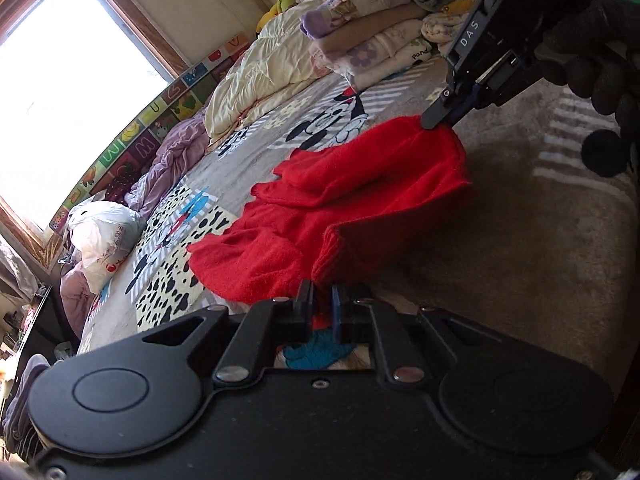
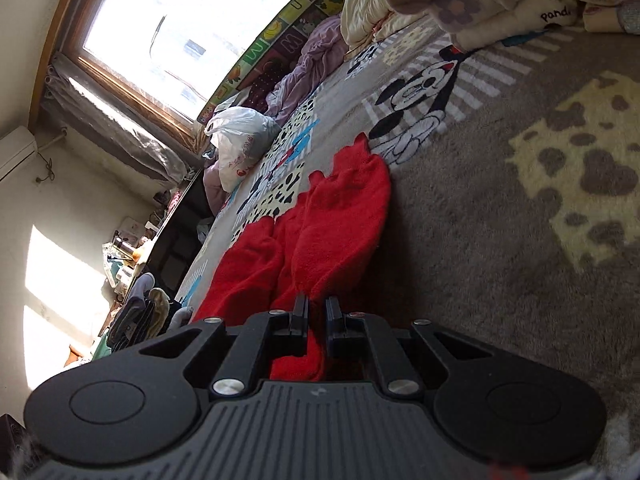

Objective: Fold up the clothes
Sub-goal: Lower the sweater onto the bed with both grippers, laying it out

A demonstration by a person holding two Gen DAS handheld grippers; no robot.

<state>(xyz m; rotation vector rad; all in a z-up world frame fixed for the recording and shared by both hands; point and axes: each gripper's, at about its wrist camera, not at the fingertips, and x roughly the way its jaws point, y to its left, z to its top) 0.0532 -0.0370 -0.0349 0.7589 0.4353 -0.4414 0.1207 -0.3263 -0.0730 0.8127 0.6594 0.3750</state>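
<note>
Plush grey-brown bedding printed with cartoon mice and spotted patches [image 2: 500, 240] covers the bed and serves as the folding surface, its pile thick enough to drag at cloth pulled across it. Nearest the cameras, the left gripper [image 1: 322, 300] is closed on one edge of the red fleece garment [image 1: 340, 200], and the right gripper [image 2: 316, 312] is pinched shut on another part of its near edge, with red cloth bunched between the narrow fingers; in the left wrist view it grips the raised far corner. The held edge is lifted off the blanket between the two grippers while the rest lies spread toward the window side, with two rounded lobes at its far end that may be sleeves or legs. It seems to be mid-fold, though how many folds it already carries cannot be told. To fold it well, both grips should stay level and equally taut so the edge travels straight, and the cloth should be lifted clear, not dragged, since fuzzy fleece clings to the pile. The garment is soft, thick and limp, with a ribbed hem near the left fingers. Beyond it stands a stack of folded clothes [image 1: 384, 40] in cream, beige and lilac prints, then a rumpled cream duvet [image 1: 264, 80], a white plastic bag [image 2: 240, 140], and a bright window [image 2: 180, 20].
</note>
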